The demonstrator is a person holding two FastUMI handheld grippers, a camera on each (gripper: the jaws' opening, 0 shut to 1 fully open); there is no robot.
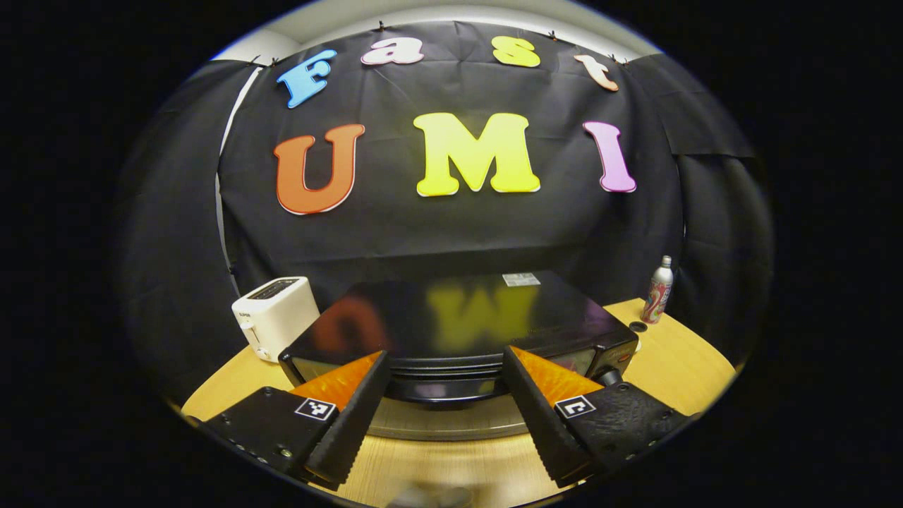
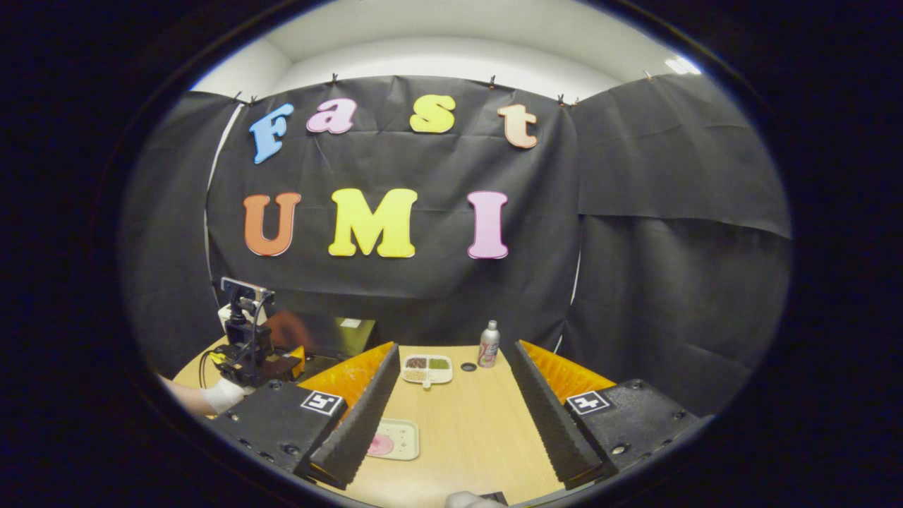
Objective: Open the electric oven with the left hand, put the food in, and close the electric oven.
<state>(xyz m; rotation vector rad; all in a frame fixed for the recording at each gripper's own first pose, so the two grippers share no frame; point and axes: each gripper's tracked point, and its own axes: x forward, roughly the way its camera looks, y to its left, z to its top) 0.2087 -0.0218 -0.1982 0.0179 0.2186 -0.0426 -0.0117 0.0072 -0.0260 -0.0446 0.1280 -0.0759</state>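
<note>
The left gripper [image 1: 446, 395] is held wide open and empty, squarely in front of the electric oven [image 1: 458, 324], presumably so that its door handle can be reached from above; the oven stands toward the back of the tabletop [image 1: 684, 367], its front edge lying between and just beyond the fingertips. The right gripper [image 2: 451, 402] is likewise wide open and empty, with the food tray [image 2: 395, 439] seen near the tabletop's front edge beside its left finger.

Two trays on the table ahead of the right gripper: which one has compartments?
The far tray, beside the spray can, has compartments; the near tray holds something pink.
</note>
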